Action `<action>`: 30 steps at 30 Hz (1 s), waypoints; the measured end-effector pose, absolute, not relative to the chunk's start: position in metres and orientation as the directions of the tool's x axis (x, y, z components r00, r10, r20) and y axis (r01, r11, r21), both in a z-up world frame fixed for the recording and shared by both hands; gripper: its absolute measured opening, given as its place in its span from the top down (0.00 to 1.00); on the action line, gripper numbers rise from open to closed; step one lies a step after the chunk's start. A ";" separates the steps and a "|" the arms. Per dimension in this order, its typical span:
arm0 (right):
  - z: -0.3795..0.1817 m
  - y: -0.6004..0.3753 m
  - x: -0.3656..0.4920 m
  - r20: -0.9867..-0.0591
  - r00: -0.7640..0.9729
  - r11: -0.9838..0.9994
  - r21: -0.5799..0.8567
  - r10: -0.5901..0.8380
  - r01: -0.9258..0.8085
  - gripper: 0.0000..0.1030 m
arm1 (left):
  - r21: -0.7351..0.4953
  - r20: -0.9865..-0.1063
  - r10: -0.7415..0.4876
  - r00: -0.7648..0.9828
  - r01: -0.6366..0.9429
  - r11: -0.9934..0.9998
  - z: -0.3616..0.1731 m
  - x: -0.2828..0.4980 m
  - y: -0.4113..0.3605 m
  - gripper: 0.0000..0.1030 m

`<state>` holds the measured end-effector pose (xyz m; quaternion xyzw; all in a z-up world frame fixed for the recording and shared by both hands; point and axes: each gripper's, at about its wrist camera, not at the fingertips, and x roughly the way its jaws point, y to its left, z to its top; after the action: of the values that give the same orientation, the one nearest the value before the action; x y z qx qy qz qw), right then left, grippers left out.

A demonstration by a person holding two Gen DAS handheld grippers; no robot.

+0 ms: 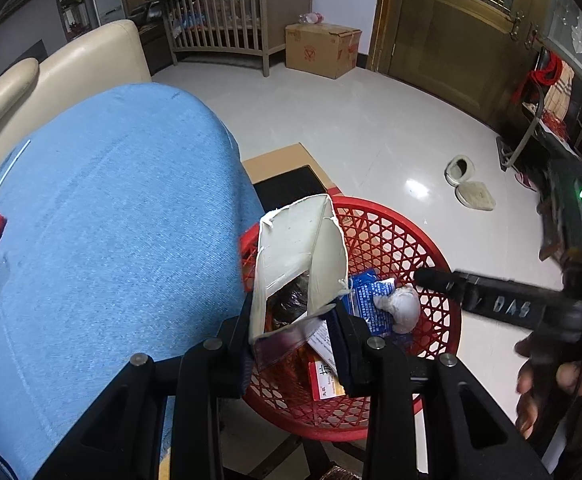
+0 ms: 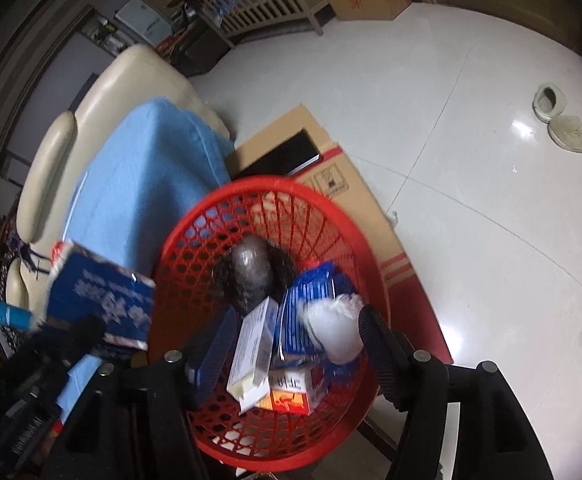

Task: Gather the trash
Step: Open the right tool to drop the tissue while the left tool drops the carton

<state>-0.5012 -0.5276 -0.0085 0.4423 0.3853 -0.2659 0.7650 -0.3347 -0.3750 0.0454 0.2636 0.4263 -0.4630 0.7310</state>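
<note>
A glossy white tiled floor [image 2: 471, 128] spreads to 1 o'clock, with a wooden crib [image 1: 235, 20] and a cardboard box [image 1: 323, 50] at 12 along the far wall. A blue-covered cushion [image 1: 103, 240] lies at 9 o'clock. The red mesh basket [image 2: 219, 224] stands beside it, containing a dark wrapped lump [image 2: 251, 276], a white carton [image 2: 251, 356], a blue packet [image 2: 311, 292] and a white wad [image 2: 337, 332]. The left tool [image 1: 291, 344] is clenched on an opened white-lined box [image 1: 299, 256] above the basket rim. The right tool [image 2: 291, 336] stands released over the basket, nothing gripped.
</note>
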 end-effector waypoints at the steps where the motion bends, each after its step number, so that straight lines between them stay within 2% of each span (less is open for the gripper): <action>1: -0.006 -0.530 -0.503 -0.819 0.569 0.462 0.477 -0.075 0.747 0.34 | -0.011 -0.869 -0.451 0.203 0.903 0.429 0.045 -0.335 -0.376 0.66; 9: 0.015 -0.544 -0.514 -0.776 0.616 0.429 0.514 -0.136 0.743 0.34 | -0.009 -0.889 -0.424 0.174 0.918 0.397 0.030 -0.340 -0.390 0.66; 26: 0.030 -0.552 -0.521 -0.752 0.640 0.416 0.536 -0.161 0.735 0.34 | 0.015 -0.910 -0.380 0.167 0.928 0.373 0.008 -0.343 -0.399 0.66; 30: 0.034 -0.551 -0.521 -0.747 0.643 0.419 0.537 -0.167 0.732 0.34 | 0.016 -0.916 -0.366 0.166 0.925 0.380 0.005 -0.341 -0.402 0.61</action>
<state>-0.5214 -0.5509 0.0337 0.4562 0.3097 -0.2870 0.7834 -0.3413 -0.4017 0.0052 0.3098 0.4506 -0.4626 0.6979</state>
